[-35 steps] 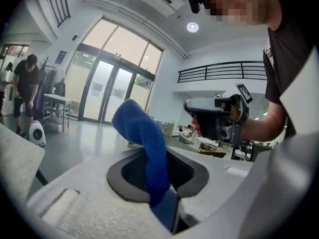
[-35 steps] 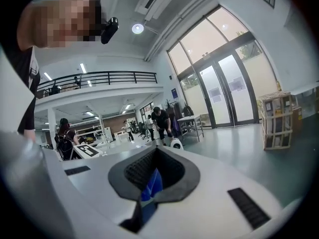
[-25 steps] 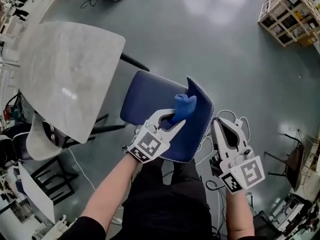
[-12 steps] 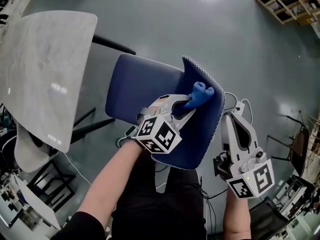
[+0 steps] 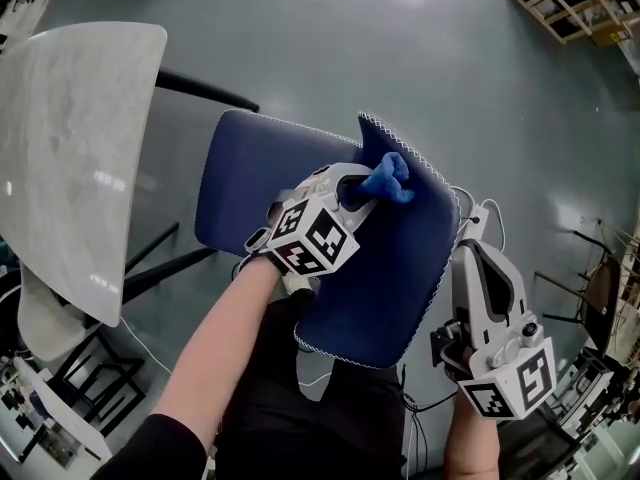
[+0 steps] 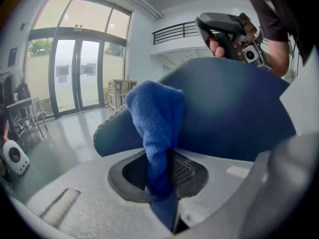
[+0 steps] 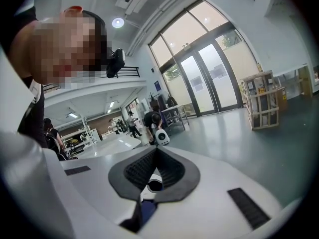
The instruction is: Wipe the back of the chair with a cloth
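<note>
Nearest, the right tongs (image 5: 470, 253) hang clenched and empty just beside the chair back (image 5: 385, 278). The left tongs (image 5: 352, 193) grasp a blue cloth (image 5: 392, 176). Its long axis runs straight out from them, bunched end pointing away from the person, seemingly pressed against the back near its stitched edge. Beyond lies the seat (image 5: 240, 183).

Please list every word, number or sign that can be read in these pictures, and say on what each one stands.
No text here can be read.
Square markers on the left gripper and right gripper: black-and-white patterns, no letters.
Notices on the glass doors: too small to read.
</note>
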`<state>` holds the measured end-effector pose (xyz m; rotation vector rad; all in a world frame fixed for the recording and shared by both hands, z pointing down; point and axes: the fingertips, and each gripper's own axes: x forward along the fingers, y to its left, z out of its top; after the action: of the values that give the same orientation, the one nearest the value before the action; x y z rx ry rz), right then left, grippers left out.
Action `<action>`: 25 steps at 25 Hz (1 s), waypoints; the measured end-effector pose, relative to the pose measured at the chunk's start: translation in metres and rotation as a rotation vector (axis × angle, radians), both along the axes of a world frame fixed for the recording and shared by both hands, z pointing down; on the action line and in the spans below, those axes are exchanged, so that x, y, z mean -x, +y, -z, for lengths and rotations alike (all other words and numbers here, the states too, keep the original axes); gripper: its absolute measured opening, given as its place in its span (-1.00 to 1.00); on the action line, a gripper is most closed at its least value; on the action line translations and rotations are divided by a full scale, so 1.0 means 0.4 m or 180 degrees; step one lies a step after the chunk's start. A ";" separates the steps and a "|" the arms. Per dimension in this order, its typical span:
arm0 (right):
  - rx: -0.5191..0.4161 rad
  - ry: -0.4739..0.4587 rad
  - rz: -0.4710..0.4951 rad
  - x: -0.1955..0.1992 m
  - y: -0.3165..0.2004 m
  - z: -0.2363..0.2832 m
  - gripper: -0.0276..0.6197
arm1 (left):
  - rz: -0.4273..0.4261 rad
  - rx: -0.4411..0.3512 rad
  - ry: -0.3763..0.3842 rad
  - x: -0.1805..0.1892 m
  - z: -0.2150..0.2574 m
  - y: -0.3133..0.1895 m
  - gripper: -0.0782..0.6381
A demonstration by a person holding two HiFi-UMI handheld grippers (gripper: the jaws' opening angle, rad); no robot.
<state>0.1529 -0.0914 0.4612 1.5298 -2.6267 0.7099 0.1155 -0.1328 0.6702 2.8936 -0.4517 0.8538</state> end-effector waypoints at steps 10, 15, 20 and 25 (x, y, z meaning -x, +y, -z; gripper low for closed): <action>-0.0266 -0.0210 0.0021 0.005 -0.043 -0.025 -0.88 | 0.0467 0.0261 -0.0277 0.073 -0.278 -0.080 -0.57; -0.0459 -0.0242 0.0087 -0.011 -0.042 -0.006 -0.88 | 0.0589 0.0378 -0.0429 0.079 -0.430 -0.113 -0.57; -0.0589 -0.0156 0.0197 -0.004 -0.066 -0.001 -0.88 | 0.0512 0.0509 -0.0249 0.066 -0.511 -0.085 -0.57; -0.0560 -0.0154 0.0190 -0.001 -0.060 0.009 -0.88 | 0.0061 0.0721 0.0022 0.067 -0.468 -0.005 -0.57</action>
<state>0.1532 -0.1155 0.4575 1.4837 -2.8250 0.5308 0.0885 -0.1347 0.8572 2.6804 -0.3559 0.8329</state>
